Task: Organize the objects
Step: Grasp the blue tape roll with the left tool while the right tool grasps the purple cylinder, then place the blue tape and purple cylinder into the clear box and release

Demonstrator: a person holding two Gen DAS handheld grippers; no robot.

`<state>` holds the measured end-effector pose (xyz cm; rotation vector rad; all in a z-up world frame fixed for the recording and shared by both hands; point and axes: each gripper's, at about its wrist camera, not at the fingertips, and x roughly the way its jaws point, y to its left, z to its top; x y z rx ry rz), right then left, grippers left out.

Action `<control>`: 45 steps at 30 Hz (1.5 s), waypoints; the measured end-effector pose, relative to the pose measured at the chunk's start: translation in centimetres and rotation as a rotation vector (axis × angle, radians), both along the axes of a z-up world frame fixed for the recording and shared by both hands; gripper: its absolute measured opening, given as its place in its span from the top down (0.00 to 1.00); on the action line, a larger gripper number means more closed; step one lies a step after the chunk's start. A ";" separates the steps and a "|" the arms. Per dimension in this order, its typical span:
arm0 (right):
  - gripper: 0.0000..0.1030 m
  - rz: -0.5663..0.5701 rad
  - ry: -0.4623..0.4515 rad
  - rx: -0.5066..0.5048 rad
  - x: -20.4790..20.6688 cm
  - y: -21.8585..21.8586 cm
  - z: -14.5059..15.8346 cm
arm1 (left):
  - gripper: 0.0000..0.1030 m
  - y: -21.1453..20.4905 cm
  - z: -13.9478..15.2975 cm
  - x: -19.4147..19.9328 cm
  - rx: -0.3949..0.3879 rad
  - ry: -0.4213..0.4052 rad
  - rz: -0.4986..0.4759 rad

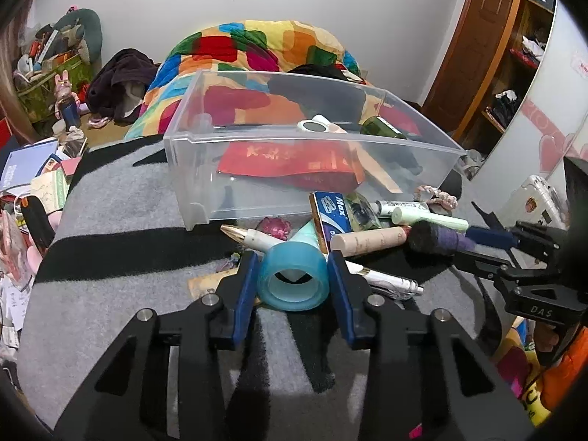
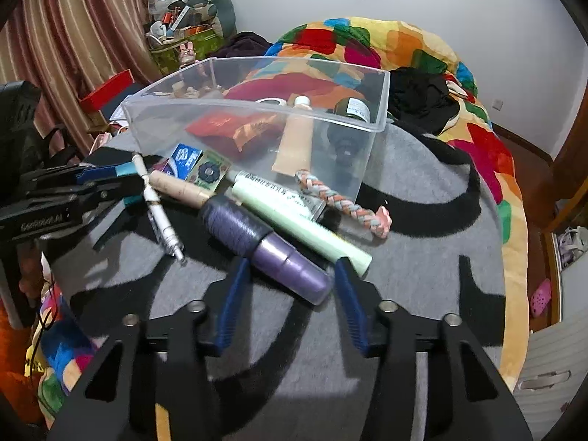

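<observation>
A clear plastic bin (image 1: 191, 169) (image 2: 382, 92) stands on a grey and black blanket. It holds a red packet (image 1: 286, 165), a beige tube (image 2: 297, 139), a dark green bottle (image 2: 352, 110) and a tape roll (image 1: 312, 125). My left gripper (image 1: 292, 275) is shut on a teal tape roll (image 1: 294, 279) in front of the bin. My right gripper (image 2: 290, 279) is open around the end of a purple cylinder (image 2: 279, 257), its pads apart from it. A pale green tube (image 2: 301, 228), a cork-coloured tube (image 2: 180, 187), a white pen (image 2: 158, 209), a blue Max box (image 1: 330, 217) and a braided cord (image 2: 330, 198) lie beside it.
The blanket (image 2: 422, 286) covers a round surface whose edge drops off at the right. A colourful quilt (image 1: 257, 44) lies behind the bin. Clutter, books and boxes (image 1: 33, 176) crowd the left. A wooden door (image 1: 477, 36) and shelves stand at the right.
</observation>
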<state>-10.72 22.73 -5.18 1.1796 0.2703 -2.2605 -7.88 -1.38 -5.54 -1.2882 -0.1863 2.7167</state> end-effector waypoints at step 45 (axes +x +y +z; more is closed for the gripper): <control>0.80 0.134 0.134 -0.169 2.9 -2.4 6.2 | 0.63 1.1 6.9 1.3 0.021 0.194 0.014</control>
